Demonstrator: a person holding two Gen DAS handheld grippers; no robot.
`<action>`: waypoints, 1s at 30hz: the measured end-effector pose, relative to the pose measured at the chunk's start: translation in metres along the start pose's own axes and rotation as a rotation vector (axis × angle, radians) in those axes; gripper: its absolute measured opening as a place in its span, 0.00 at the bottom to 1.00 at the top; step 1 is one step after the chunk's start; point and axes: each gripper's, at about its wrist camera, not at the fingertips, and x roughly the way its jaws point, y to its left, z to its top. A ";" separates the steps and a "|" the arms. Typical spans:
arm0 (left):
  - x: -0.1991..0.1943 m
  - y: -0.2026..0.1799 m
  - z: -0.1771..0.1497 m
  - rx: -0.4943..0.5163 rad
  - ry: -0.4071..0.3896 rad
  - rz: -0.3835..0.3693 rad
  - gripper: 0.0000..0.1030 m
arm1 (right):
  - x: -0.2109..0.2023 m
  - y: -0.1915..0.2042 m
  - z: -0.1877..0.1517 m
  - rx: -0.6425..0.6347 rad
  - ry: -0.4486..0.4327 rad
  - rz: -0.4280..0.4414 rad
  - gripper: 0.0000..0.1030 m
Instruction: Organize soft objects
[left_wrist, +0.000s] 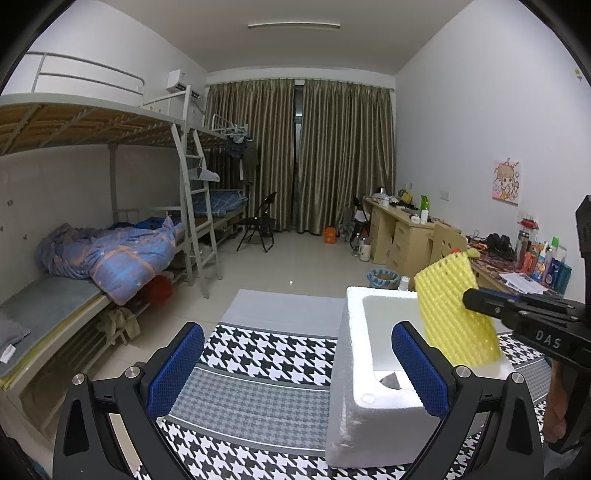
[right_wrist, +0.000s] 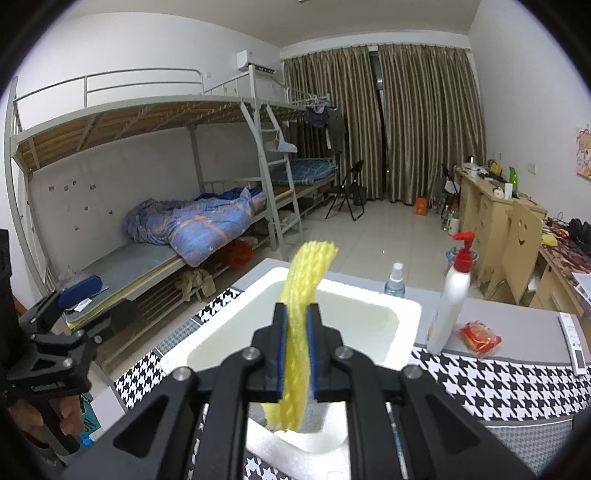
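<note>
A yellow foam net sleeve (right_wrist: 295, 354) stands upright between the blue pads of my right gripper (right_wrist: 295, 314), which is shut on it. The sleeve (left_wrist: 454, 310) hangs just over the open white styrofoam box (left_wrist: 347, 354), near its right side, with the right gripper (left_wrist: 476, 299) reaching in from the right. My left gripper (left_wrist: 299, 369) is open wide with nothing in it, low over the table to the left of the box; its right finger (left_wrist: 421, 369) overlaps the box's front. A small grey piece (left_wrist: 391, 380) lies inside the box (right_wrist: 406, 314).
The table carries a black-and-white houndstooth cloth (left_wrist: 258, 354). Behind the box stand a white pump bottle with a red top (right_wrist: 450, 295) and a small spray bottle (right_wrist: 394, 280); a red packet (right_wrist: 479, 336) lies beside them. Bunk beds (left_wrist: 92, 258) line the left wall, and desks (left_wrist: 399, 229) the right.
</note>
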 end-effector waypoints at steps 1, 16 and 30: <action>0.000 0.001 0.000 -0.003 0.001 0.001 0.99 | 0.002 0.001 -0.001 0.000 0.007 -0.002 0.40; 0.001 0.007 0.000 -0.011 0.003 0.007 0.99 | -0.001 0.011 -0.007 -0.027 -0.003 -0.019 0.82; -0.017 -0.004 0.000 0.016 -0.018 -0.010 0.99 | -0.023 0.011 -0.017 -0.031 -0.047 -0.047 0.93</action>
